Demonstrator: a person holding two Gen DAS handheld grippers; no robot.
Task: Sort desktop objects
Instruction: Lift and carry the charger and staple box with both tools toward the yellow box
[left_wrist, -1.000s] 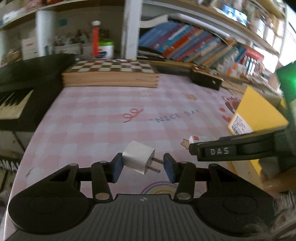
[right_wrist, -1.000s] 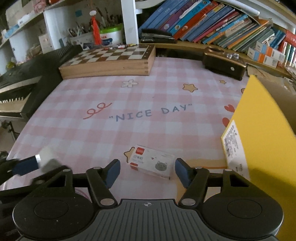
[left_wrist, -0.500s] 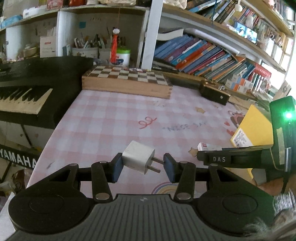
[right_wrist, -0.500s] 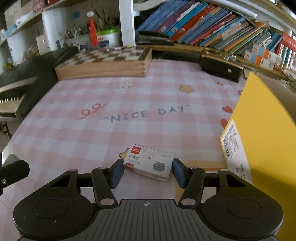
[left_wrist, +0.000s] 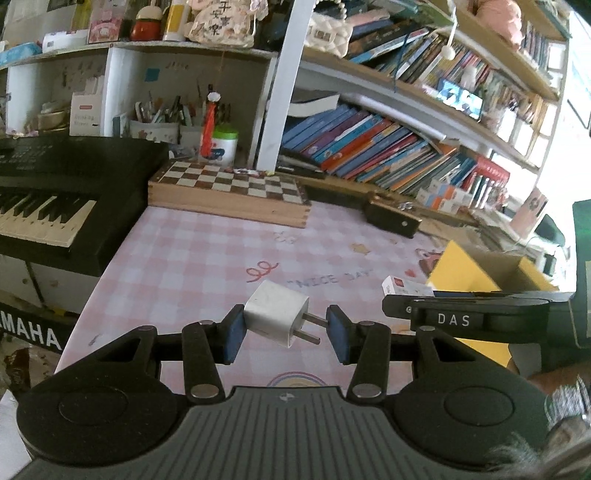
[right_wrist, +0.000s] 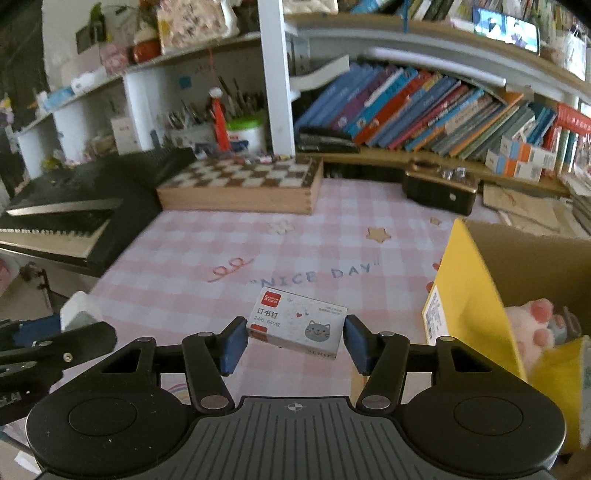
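The left gripper (left_wrist: 283, 329) pinches a white charger plug (left_wrist: 276, 318) between its fingers, prongs pointing right, lifted above the pink checked tabletop (left_wrist: 192, 258). The right gripper (right_wrist: 294, 339) clamps a staple box (right_wrist: 296, 322) — cat-printed, tilted — just beside the open yellow cardboard box (right_wrist: 469, 291).

Yellow box (right_wrist: 476, 295) cut off at right; contents partly hidden.

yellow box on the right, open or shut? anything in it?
Open. The yellow box shows its brown inner wall, and a pink plush paw lies inside. The rest of its contents is out of frame.
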